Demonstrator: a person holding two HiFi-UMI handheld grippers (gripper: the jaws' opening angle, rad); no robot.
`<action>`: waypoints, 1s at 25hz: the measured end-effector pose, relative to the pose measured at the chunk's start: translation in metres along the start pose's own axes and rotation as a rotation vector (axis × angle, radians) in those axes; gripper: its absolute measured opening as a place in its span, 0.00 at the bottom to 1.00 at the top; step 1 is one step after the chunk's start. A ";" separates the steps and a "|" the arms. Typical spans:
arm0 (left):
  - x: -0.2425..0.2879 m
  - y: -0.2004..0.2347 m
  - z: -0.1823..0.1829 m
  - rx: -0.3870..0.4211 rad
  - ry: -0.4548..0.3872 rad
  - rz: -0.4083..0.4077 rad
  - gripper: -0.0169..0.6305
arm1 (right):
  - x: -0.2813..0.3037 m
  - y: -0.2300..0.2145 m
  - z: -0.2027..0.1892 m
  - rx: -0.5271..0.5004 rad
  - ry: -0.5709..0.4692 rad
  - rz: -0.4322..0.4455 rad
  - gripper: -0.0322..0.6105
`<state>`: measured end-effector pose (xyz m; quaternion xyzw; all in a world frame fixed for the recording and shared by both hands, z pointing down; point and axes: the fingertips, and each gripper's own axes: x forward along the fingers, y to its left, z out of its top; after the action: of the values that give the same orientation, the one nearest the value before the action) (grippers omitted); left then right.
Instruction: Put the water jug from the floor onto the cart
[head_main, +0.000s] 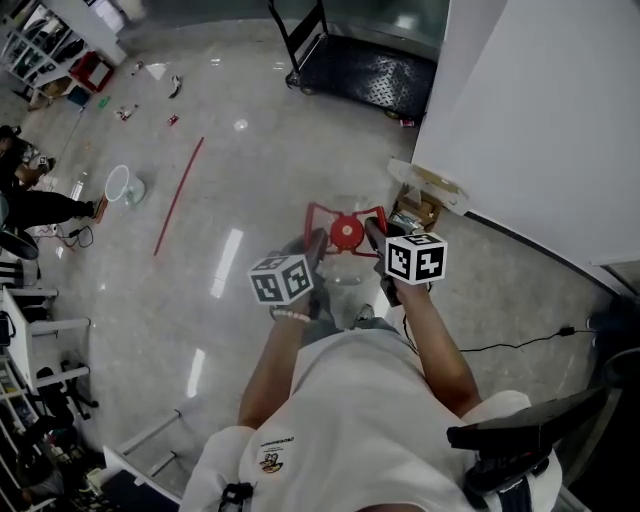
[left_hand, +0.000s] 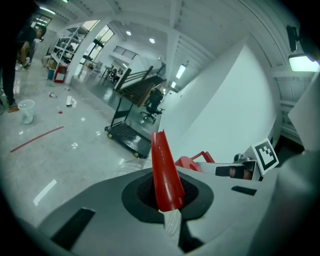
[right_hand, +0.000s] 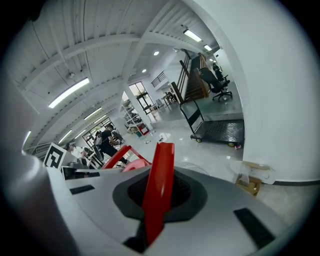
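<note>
Clamped on the water jug's (head_main: 346, 278) red handle (head_main: 345, 210) from both sides — left gripper (head_main: 316, 243), right gripper (head_main: 373, 232); likely to share weight toward the cart (head_main: 368, 72).

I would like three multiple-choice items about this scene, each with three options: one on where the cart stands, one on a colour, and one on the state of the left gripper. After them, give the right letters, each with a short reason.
1. Where is the cart in the head view?
A. At the top, ahead of the person, beside the white wall
B. Behind the person
C. In the bottom left corner

2. What colour is the handle of the water jug?
A. Blue
B. Red
C. Yellow

3. In what state is the left gripper?
A. Open and empty
B. Out of view
C. Shut on the handle

Answers:
1 A: the cart stands near the top edge, by the wall.
2 B: all three views show a red handle.
3 C: the left gripper view shows its jaws pressed on the handle.
</note>
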<state>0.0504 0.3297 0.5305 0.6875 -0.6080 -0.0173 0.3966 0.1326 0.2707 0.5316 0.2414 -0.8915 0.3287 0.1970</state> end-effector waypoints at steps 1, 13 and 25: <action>0.004 0.006 0.007 -0.001 0.005 -0.005 0.03 | 0.009 0.000 0.005 0.006 0.003 -0.002 0.09; 0.058 0.090 0.103 0.016 0.098 -0.065 0.03 | 0.115 -0.013 0.073 0.045 0.059 -0.141 0.09; 0.089 0.169 0.187 0.074 0.155 -0.136 0.03 | 0.211 0.000 0.137 0.087 0.002 -0.212 0.09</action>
<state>-0.1603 0.1649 0.5392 0.7405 -0.5278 0.0315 0.4149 -0.0639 0.1141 0.5418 0.3424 -0.8456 0.3448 0.2208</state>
